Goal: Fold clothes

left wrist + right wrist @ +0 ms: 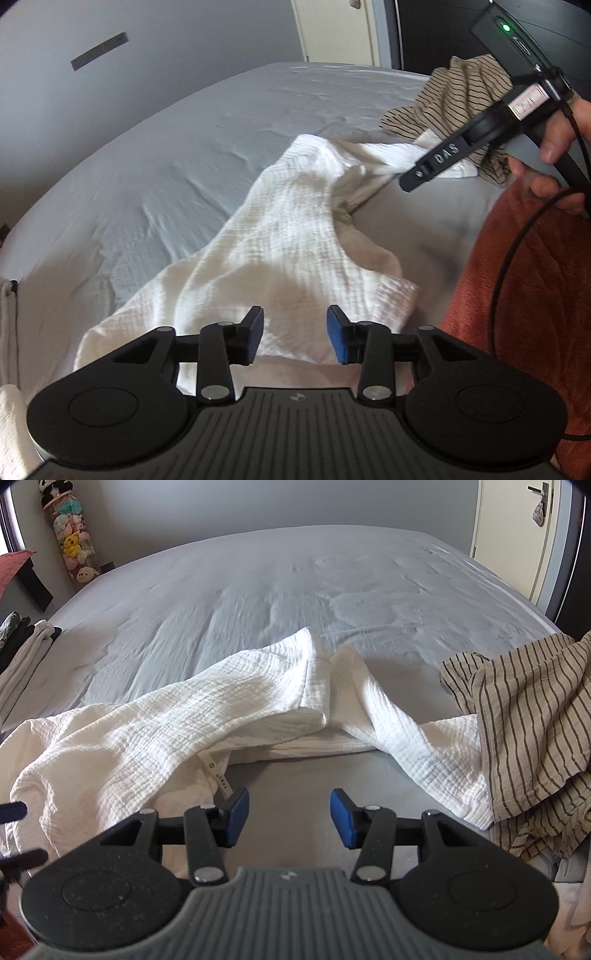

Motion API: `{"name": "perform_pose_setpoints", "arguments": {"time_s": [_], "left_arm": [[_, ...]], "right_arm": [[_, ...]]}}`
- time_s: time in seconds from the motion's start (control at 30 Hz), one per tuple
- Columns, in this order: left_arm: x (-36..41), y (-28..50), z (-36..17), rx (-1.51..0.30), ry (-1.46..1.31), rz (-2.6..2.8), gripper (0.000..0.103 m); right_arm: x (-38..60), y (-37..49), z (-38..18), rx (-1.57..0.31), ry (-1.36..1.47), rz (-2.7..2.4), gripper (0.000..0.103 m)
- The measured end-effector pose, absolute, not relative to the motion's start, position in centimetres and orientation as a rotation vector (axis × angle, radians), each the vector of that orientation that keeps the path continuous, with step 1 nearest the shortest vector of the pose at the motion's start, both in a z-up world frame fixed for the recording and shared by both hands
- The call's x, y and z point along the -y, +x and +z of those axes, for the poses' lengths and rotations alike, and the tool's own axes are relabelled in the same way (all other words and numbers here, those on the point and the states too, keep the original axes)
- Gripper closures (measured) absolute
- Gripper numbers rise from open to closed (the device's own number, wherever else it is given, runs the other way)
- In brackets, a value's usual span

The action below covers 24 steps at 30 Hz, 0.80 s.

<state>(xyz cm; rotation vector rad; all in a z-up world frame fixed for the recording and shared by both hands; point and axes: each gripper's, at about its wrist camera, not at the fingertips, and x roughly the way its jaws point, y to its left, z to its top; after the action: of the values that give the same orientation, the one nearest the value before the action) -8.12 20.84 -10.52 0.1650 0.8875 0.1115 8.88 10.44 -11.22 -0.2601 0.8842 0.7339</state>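
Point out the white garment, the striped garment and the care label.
white garment (155, 723), right wrist view, crinkled left half
striped garment (535, 716), right wrist view, middle of bunched fabric
care label (221, 775), right wrist view, middle of printed strip

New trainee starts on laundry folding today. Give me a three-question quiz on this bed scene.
1. True or false: the left gripper is clamped on the white garment.
2. What lies partly over the white garment's far end? A) striped garment B) pillow C) towel
3. Fill in: the right gripper hovers over bare grey ____.

Key: 1 false, its jaws stand apart with nothing pinched; 2 A, the striped garment; 3 bedsheet.
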Motion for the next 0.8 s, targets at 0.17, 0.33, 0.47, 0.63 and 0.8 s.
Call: {"name": "perform_pose_setpoints", "arguments": {"time_s": [0.17,0.33,0.47,0.63,0.8], "left_arm": [[-18.9,-7.1,-13.2,-0.916,0.19,0.076,0.038],[-18.8,-6.0,-15.1,-0.951,0.186,0.112,0.036],[-19.5,-5.3,-16.2,-0.967,0.162,0.178,0.048],[-19.8,-5.5,-16.1,-0.95,0.142,0.213,0.095],[-21.8,-6.3,-14.0,-0.873,0.049,0.334,0.097]], "right_arm": [[-10.5,8.8,-11.2,-0.88,-0.265,0.731,0.05],[-10.4,9.1,-11.3,-0.89,-0.248,0.728,0.05],[-10.5,9.1,-11.4,-0.89,-0.251,0.727,0.05],[-10.5,9.1,-11.4,-0.894,-0.246,0.727,0.051],[-10.9,9.0,-11.5,-0.902,-0.276,0.72,0.051]]}}
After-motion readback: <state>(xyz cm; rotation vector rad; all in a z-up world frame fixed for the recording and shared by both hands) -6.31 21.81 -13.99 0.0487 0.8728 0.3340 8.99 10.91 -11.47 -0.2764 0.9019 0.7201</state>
